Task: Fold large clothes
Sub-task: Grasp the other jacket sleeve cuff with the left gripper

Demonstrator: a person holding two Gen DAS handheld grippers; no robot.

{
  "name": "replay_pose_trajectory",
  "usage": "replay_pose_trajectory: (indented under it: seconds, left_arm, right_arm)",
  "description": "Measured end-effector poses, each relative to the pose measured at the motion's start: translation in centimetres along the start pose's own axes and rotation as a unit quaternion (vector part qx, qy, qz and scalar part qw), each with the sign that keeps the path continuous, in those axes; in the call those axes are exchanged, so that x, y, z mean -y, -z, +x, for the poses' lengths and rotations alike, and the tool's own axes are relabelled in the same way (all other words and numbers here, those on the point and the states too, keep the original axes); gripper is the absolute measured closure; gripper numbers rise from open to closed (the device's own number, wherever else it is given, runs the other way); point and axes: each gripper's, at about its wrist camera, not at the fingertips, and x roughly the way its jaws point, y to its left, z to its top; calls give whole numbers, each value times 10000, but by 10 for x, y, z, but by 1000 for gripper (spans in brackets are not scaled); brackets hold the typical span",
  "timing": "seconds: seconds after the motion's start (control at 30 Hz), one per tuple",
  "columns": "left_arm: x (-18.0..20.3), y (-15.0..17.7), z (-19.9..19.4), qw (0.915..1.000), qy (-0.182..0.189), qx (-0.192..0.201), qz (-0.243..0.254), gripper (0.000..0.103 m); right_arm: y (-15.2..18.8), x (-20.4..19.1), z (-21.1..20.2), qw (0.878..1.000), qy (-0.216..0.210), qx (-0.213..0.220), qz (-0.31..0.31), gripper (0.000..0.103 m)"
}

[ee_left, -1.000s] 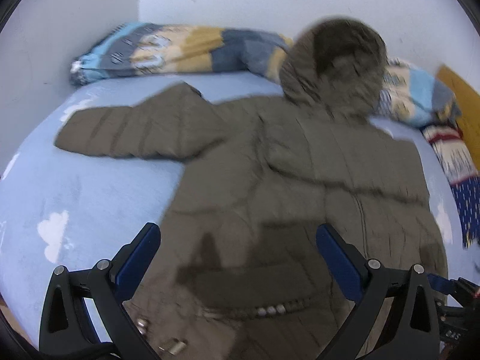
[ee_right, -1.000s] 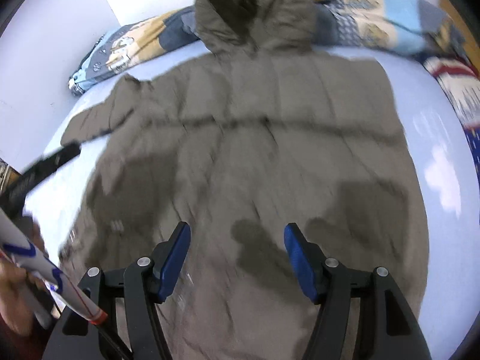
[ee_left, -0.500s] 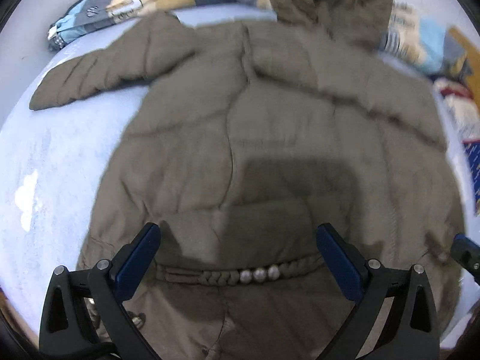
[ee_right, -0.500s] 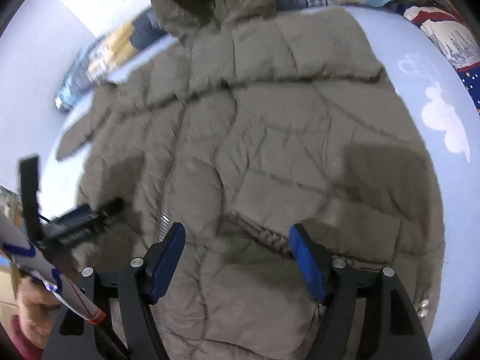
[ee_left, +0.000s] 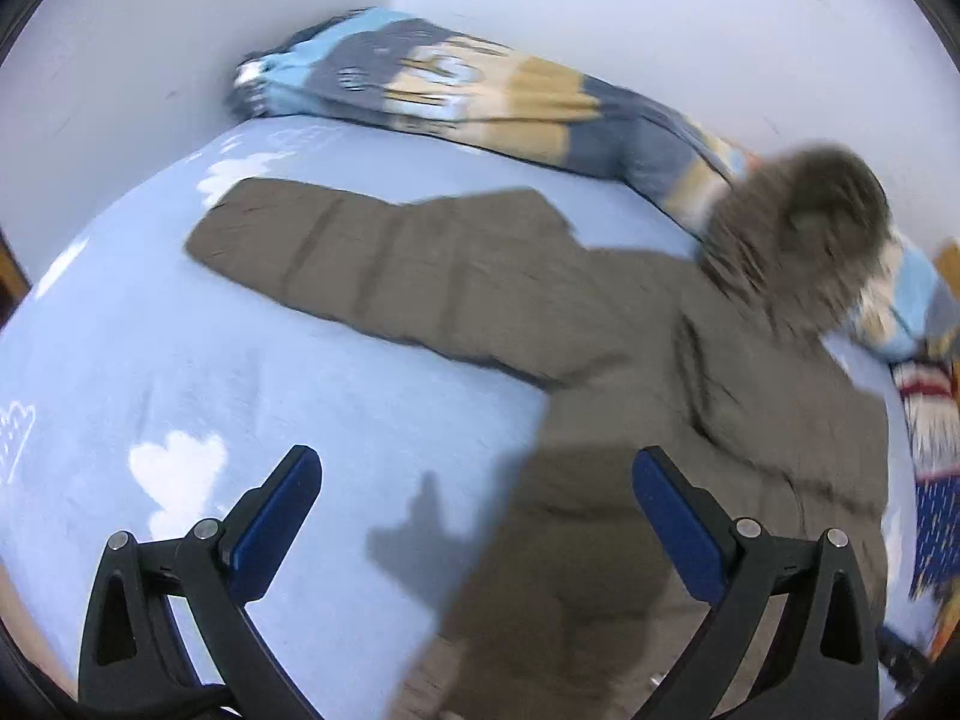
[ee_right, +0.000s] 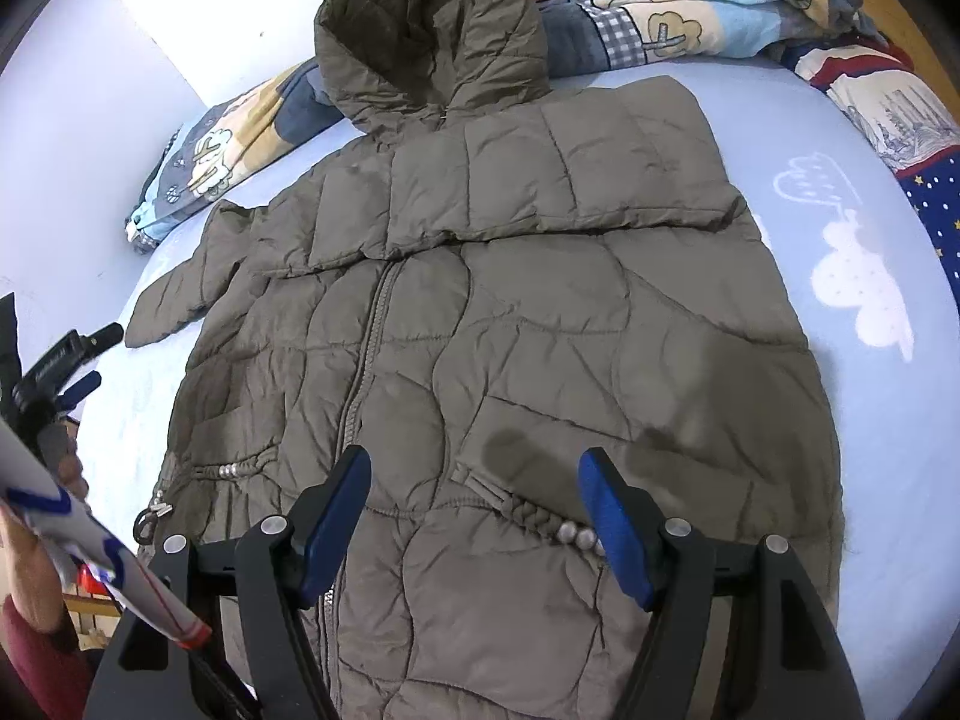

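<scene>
Left gripper (ee_left: 474,516) — jaws apart, empty — is nearer the outstretched sleeve (ee_left: 384,264), lying crosswise beyond it; right gripper (ee_right: 474,510) gapes over the jacket (ee_right: 510,324) hem.

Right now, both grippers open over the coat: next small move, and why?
Probably bring the left gripper to the spread sleeve and grasp its cuff end. The coat lies flat on the bed sheet, the other sleeve already folded across the chest, and this one still sticks out sideways. The right gripper hovers open above the hem, holding nothing.
</scene>
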Motion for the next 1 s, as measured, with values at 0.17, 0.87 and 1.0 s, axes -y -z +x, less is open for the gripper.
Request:
replay_pose_trajectory:
  seconds: [0.17, 0.87, 1.0]
  left_arm:
    - [-73, -27, 16, 9973, 94, 120, -725, 0]
    - [-266, -100, 123, 9333, 1160, 213, -3391, 40]
    - [-275, -105, 153, 9229, 1358, 318, -3588, 43]
  right_arm:
    - [0, -3, 0, 10000, -9, 5, -53, 27]
    - [6, -16, 37, 9986, 47, -425, -301, 27]
    - [7, -12, 48, 9982, 107, -512, -280, 27]
